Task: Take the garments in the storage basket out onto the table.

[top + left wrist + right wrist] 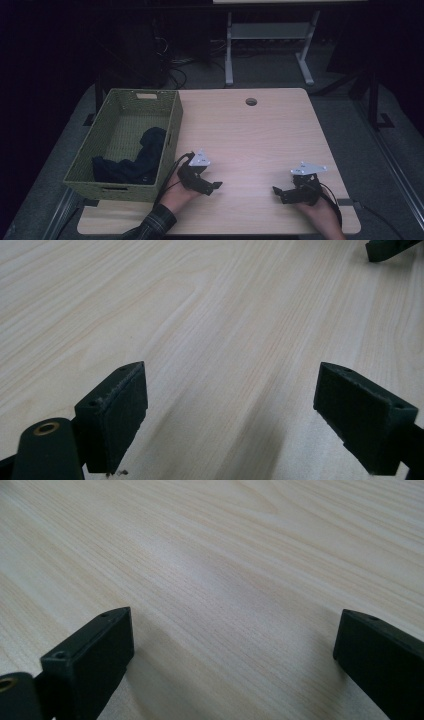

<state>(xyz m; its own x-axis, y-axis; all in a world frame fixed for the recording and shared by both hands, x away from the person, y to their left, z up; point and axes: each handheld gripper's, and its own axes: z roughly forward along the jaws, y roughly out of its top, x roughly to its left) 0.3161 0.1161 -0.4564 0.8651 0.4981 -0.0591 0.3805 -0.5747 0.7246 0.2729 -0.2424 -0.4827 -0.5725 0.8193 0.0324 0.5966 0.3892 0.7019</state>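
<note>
A green woven basket [170, 131] stands at the table's left edge with a dark blue cloth [142, 159] bunched inside it. My left gripper [215, 186] rests low on the light wooden table [250, 140] just right of the basket's near corner, jaws wide open and pointing right. In the left gripper view my left gripper [230, 415] holds nothing, only bare wood between its pads. My right gripper [278, 193] sits near the front right, open, jaws pointing left toward the other one. My right gripper [235, 655] is likewise empty over the wood.
A round cable hole [251, 102] lies near the table's far edge. Beyond the table stands a white desk frame [270, 45] on dark floor with cables. The tip of the other gripper [390, 249] shows at the top right of the left gripper view.
</note>
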